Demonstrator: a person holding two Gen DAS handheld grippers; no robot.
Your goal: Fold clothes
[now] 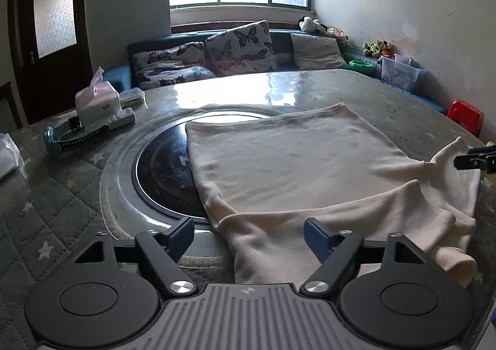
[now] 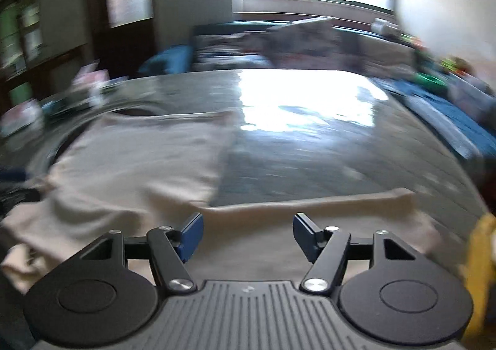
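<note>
At about ten o'clock in the left wrist view a tissue pack (image 1: 97, 99) stands on the tabletop (image 1: 310, 86) with a tissue sticking out of its top; just in front of it lies a blue tray (image 1: 66, 137) whose contents cannot be told. At two o'clock, beyond the tabletop's far edge, a clear plastic bin (image 1: 401, 71) sits by the wall.

The left hand-held gripper (image 1: 249, 237) sits low over the near edge of the tabletop, pointing level toward twelve o'clock, its blue fingers wide apart and holding nothing. The cream garment (image 1: 294, 158) lies spread flat ahead of it, partly over a round black cooktop (image 1: 164, 170), and a sleeve runs back between the fingers.

The right hand-held gripper (image 2: 248, 235), in a motion-blurred view, also stands apart and bare above the cream garment (image 2: 133, 161), which fills the view from nine to six o'clock, one strip reaching out toward three. Its tip (image 1: 474, 159) shows at three o'clock in the left view, beside a raised fold of cloth.
</note>
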